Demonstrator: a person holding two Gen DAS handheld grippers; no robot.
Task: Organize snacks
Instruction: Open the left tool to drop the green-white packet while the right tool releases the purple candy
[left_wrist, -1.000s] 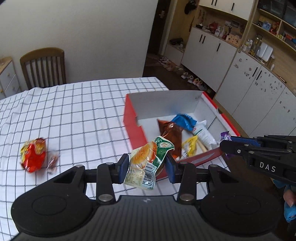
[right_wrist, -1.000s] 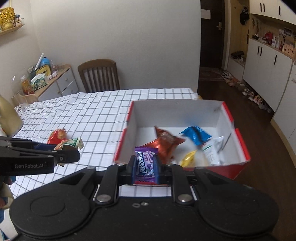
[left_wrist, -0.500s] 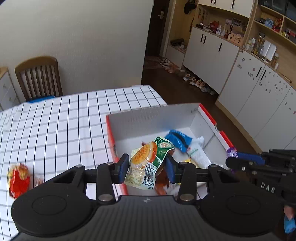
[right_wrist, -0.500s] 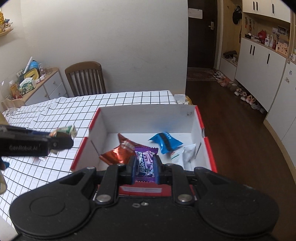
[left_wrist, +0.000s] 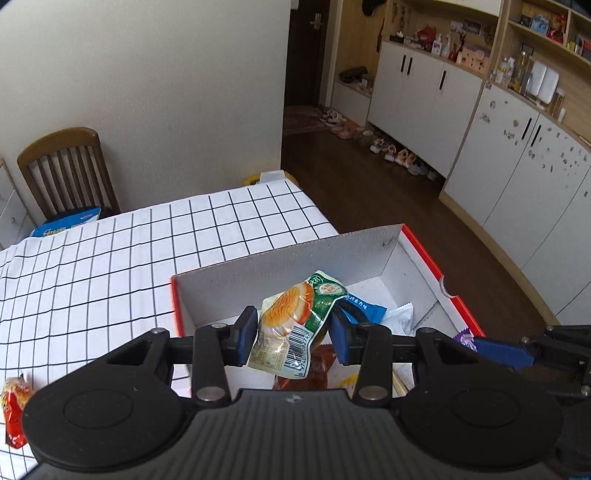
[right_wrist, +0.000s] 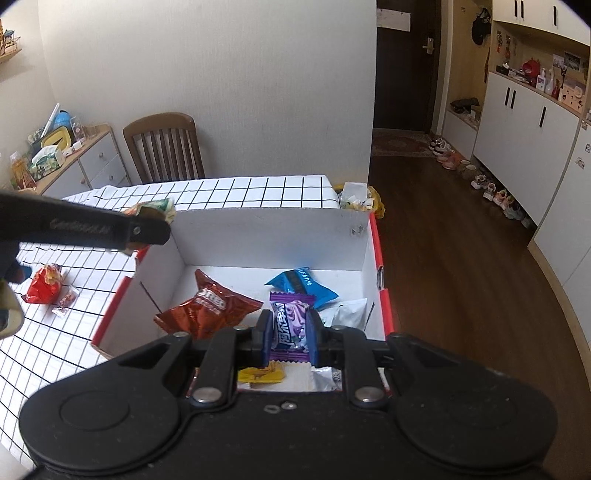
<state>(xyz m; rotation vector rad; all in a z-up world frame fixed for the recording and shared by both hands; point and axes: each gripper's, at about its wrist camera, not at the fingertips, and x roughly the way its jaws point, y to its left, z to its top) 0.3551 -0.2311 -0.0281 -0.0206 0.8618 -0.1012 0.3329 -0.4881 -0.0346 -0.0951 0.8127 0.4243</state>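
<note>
Gridded white cloth covers your surface (left_wrist: 110, 266), black lines on white, with a wooden slat-back chair (right_wrist: 164, 147) at its far edge against a plain pale wall. To your right, dark wood flooring runs past a row of shoes (right_wrist: 480, 177) toward white cabinets (left_wrist: 417, 88) under open shelves of small items. A low sideboard (right_wrist: 74, 158) with clutter on top stands at the far left in the right wrist view.

Your red-edged cardboard box (right_wrist: 266, 229), white inside, sits at the near right corner of the surface. In it lie a reddish-brown packet reading "OREO" (right_wrist: 207, 306), a blue packet (right_wrist: 303, 284) with white characters too small to read, a white wrapper (right_wrist: 347, 312) by the right wall, and a yellow wrapper (right_wrist: 262, 374) at the near edge.

Your left gripper (left_wrist: 293, 336) is clamped on a clear-and-green pastry packet (left_wrist: 291, 321) with an orange round printed on it and a barcode at its lower end; it hangs over the box's near left part. Your right gripper (right_wrist: 288, 336) pinches a purple candy wrapper (right_wrist: 290, 326) with white lettering you can't make out, above the near side of the box.

On the cloth left of the box lie a red-and-yellow snack bag (right_wrist: 44, 284) and, just beside it, a small clear-wrapped sweet (right_wrist: 66, 301).
</note>
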